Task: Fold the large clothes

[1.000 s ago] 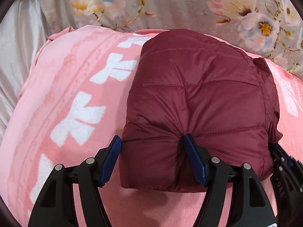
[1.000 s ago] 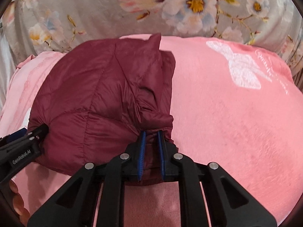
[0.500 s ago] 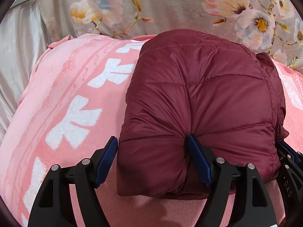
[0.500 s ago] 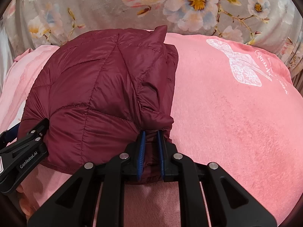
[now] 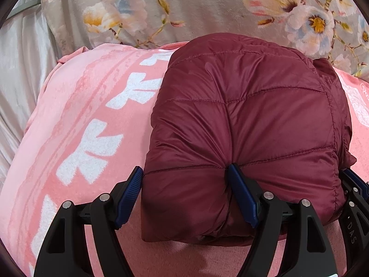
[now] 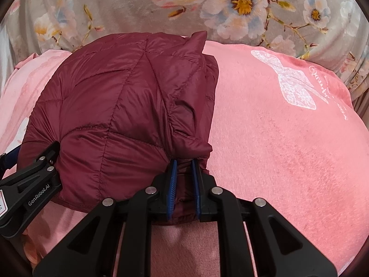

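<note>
A dark red quilted puffer jacket [image 5: 242, 127] lies folded into a thick bundle on a pink blanket [image 5: 92, 120]. My left gripper [image 5: 186, 182] is wide open; its right finger [image 5: 242, 196] presses into the bundle's near edge and its left finger [image 5: 129, 194] sits just beside the bundle's left side. In the right wrist view the jacket [image 6: 110, 110] fills the left half. My right gripper [image 6: 183, 175] is shut on a pinch of the jacket's near right corner. The left gripper's body [image 6: 30, 184] shows at the lower left there.
The pink blanket [image 6: 276, 138] with white bow prints covers the bed. A grey floral cover [image 5: 184, 7] lies behind it. Pale sheet folds [image 5: 20, 69] are at the far left.
Both grippers and the jacket bundle have shifted slightly; the bundle now sits a little further from the floral cover's edge in view. The grips look the same.
</note>
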`<action>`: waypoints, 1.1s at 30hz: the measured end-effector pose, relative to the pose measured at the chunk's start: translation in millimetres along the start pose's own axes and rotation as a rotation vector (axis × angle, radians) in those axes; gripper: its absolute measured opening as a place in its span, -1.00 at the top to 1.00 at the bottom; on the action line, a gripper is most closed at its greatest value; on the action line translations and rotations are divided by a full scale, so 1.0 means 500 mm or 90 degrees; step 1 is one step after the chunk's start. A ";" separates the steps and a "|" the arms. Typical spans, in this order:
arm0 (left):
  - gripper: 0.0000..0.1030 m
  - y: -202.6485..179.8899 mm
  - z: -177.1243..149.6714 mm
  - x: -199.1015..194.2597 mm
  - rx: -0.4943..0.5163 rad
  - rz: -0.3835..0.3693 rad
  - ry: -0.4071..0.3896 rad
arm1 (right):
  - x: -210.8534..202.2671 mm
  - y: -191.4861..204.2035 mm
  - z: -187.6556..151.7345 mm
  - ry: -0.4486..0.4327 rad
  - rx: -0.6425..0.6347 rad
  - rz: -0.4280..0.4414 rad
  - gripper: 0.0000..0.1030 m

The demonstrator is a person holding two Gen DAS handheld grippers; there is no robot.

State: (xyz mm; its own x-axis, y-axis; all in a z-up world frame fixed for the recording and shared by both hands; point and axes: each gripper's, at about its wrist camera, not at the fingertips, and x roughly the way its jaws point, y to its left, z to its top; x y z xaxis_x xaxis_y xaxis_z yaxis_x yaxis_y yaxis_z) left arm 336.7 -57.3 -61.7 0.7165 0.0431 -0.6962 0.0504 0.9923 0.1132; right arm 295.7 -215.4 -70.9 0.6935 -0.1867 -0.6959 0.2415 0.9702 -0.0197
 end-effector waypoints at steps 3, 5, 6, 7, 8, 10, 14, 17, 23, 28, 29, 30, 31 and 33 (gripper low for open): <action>-0.45 0.003 -0.001 -0.004 -0.002 -0.002 -0.004 | -0.001 0.000 0.001 0.000 0.005 -0.006 0.68; -0.46 0.009 -0.003 -0.010 -0.010 -0.007 -0.012 | -0.006 -0.008 0.001 -0.007 0.017 -0.014 0.48; -0.46 0.012 -0.004 -0.014 -0.015 -0.009 -0.017 | -0.014 -0.019 -0.001 -0.019 0.034 -0.012 0.42; -0.46 0.018 -0.006 -0.021 -0.022 -0.011 -0.025 | -0.021 -0.030 -0.001 -0.031 0.049 -0.002 0.33; -0.46 0.021 -0.007 -0.027 -0.025 -0.013 -0.031 | -0.032 -0.043 -0.004 -0.047 0.066 0.008 0.32; -0.48 0.028 -0.016 -0.046 -0.032 -0.014 -0.044 | -0.059 -0.062 -0.019 -0.068 0.088 0.010 0.29; -0.60 0.025 -0.060 -0.099 -0.011 -0.007 -0.067 | -0.105 -0.063 -0.069 -0.060 0.074 0.019 -0.07; -0.68 0.014 -0.100 -0.139 0.016 -0.014 -0.070 | -0.137 -0.056 -0.103 -0.058 0.056 0.007 -0.24; -0.68 0.013 -0.162 -0.193 0.029 -0.020 -0.056 | -0.219 -0.040 -0.165 -0.098 0.029 -0.021 -0.79; -0.68 0.027 -0.201 -0.221 0.024 -0.021 -0.041 | -0.269 -0.018 -0.210 -0.114 -0.005 -0.043 -0.90; -0.68 0.029 -0.208 -0.226 0.023 -0.019 -0.039 | -0.274 -0.017 -0.218 -0.111 -0.008 -0.043 -0.90; -0.68 0.030 -0.213 -0.231 0.023 -0.017 -0.038 | -0.279 -0.018 -0.224 -0.106 -0.007 -0.040 -0.90; -0.68 0.031 -0.220 -0.237 0.024 -0.014 -0.038 | -0.282 -0.019 -0.230 -0.103 -0.006 -0.036 -0.90; -0.68 0.033 -0.232 -0.248 0.027 -0.012 -0.039 | -0.286 -0.021 -0.238 -0.096 -0.002 -0.031 -0.90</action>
State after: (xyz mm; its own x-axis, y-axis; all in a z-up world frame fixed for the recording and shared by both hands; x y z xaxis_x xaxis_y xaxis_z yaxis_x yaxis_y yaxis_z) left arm 167.9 -32.9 -56.0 0.7561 0.0166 -0.6543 0.0928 0.9869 0.1323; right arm 113.4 -180.5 -56.6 0.7750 -0.2537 -0.5788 0.2749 0.9600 -0.0528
